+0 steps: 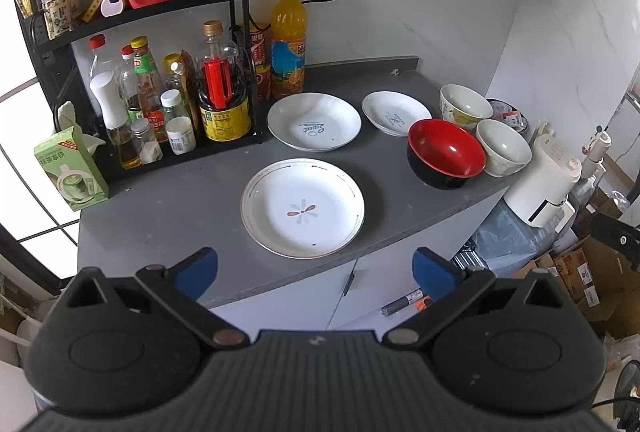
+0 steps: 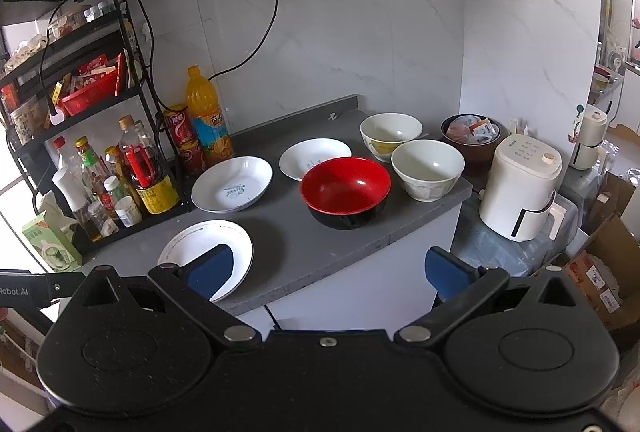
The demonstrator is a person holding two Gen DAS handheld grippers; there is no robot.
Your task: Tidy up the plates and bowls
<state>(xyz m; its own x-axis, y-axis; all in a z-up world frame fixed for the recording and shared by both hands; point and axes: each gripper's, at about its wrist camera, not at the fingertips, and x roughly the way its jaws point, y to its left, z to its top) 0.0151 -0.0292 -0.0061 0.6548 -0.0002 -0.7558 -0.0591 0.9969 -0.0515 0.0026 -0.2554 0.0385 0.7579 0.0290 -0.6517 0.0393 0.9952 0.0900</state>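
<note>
Three white plates lie apart on the grey counter [image 1: 168, 200]: a gold-rimmed one [image 1: 302, 207] [image 2: 188, 246] nearest, a deep one with blue writing [image 1: 314, 121] [image 2: 232, 189] behind it, a small one [image 1: 396, 112] [image 2: 314, 159] to the right. A red-and-black bowl [image 1: 446, 152] [image 2: 345, 191] and two white bowls [image 1: 503, 147] [image 1: 465, 107] stand at the right end, also in the right wrist view [image 2: 427, 168] [image 2: 391, 135]. My left gripper [image 1: 315, 272] is open and empty, just short of the gold-rimmed plate. My right gripper [image 2: 332, 270] is open and empty at the counter's front edge.
A black rack [image 1: 132, 12] [image 2: 80, 104] with bottles and jars stands at the counter's left, an orange juice bottle [image 1: 288, 44] [image 2: 208, 120] and red cans beside it. A green carton [image 1: 70, 172] sits at the left edge. A white appliance [image 2: 520, 188] stands lower right.
</note>
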